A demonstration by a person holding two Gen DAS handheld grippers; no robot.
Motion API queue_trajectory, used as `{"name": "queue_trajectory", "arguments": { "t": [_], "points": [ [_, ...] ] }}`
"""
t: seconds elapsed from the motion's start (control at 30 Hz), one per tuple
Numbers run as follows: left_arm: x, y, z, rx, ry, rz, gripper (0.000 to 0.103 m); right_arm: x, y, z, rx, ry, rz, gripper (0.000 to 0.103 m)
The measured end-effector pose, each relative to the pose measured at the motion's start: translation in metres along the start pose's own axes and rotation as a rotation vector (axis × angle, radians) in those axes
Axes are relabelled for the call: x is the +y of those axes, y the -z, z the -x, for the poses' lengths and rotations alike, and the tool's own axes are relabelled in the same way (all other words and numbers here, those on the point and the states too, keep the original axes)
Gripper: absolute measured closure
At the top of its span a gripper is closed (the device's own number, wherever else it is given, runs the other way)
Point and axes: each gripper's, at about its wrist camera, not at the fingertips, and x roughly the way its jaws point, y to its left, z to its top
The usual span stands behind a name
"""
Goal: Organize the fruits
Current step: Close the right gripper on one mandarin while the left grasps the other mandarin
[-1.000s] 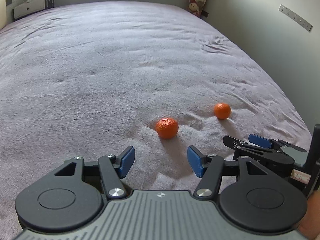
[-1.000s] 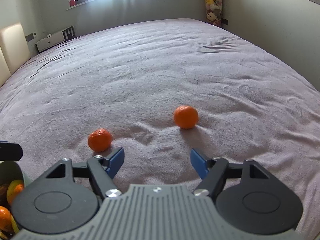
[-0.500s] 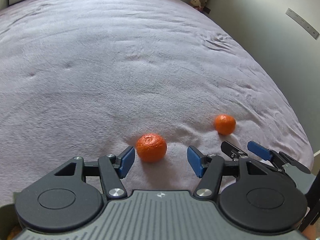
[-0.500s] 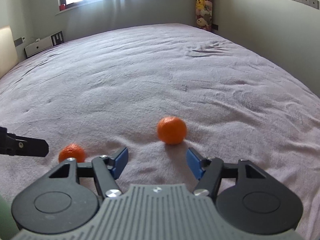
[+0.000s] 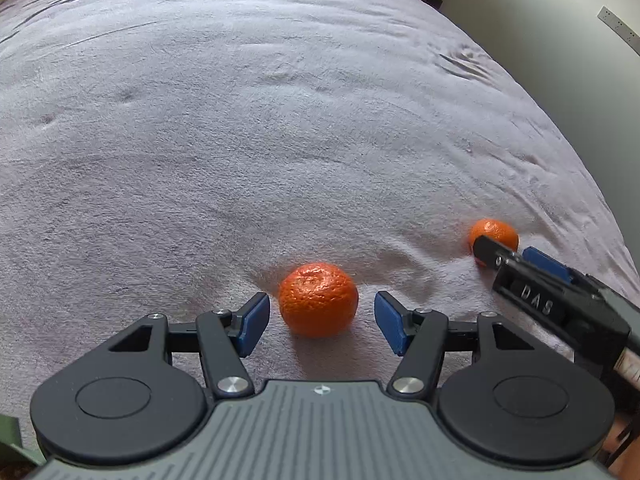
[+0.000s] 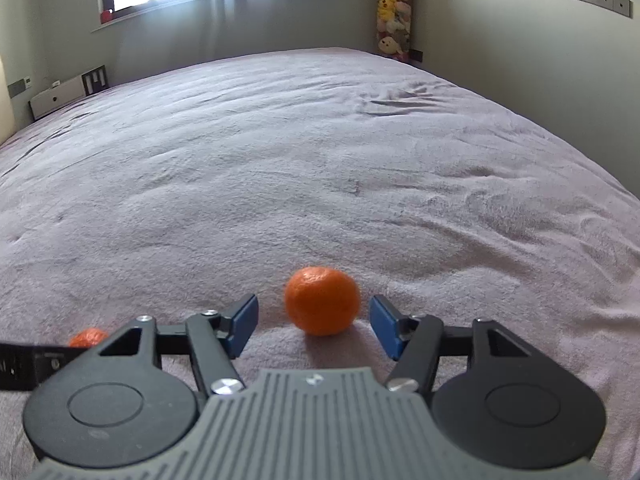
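Two orange mandarins lie on the lilac bedspread (image 5: 240,140). The nearer mandarin (image 5: 318,300) sits between the blue pads of my left gripper (image 5: 320,322), which is open with a gap on each side. The second mandarin (image 6: 322,300) lies between the pads of my right gripper (image 6: 314,322). Its jaws are closing and the pads are still clear of the fruit. In the left wrist view the second mandarin (image 5: 494,234) shows partly behind the right gripper (image 5: 516,254). The right wrist view shows the first mandarin (image 6: 86,338) half hidden at the lower left.
A green container's corner (image 5: 8,436) shows at the lower left. The bed edge drops off on the right beside a grey wall (image 5: 560,40). Stuffed toys (image 6: 392,12) stand in the far corner, and a white unit (image 6: 60,96) sits beyond the bed's left side.
Both grippers came forward and down onto the bed, so each mandarin now sits between a pair of pads. The right jaws have narrowed; the left jaws kept their width.
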Motion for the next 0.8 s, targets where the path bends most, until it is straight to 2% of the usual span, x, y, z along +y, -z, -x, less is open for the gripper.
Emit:
{"name": "queue_trajectory", "arguments": {
  "t": [0.1,0.23,0.43,0.8],
  "points": [
    [-0.001,0.000,-0.006,0.007,-0.001,-0.005,0.032,-0.003,-0.001,-0.005,0.001,-0.006,-0.016,0.044],
    [0.001,-0.002,-0.013,0.016,-0.006,0.005,0.033,-0.006,-0.001,-0.011,0.014,-0.018,-0.029,0.050],
    [0.002,-0.001,-0.016,0.023,-0.004,0.001,0.047,-0.010,0.001,-0.017,0.029,-0.031,-0.045,0.058],
    [0.001,-0.001,-0.007,0.004,0.002,0.001,0.050,-0.010,-0.001,-0.012,0.031,-0.035,-0.057,0.060]
  ]
}}
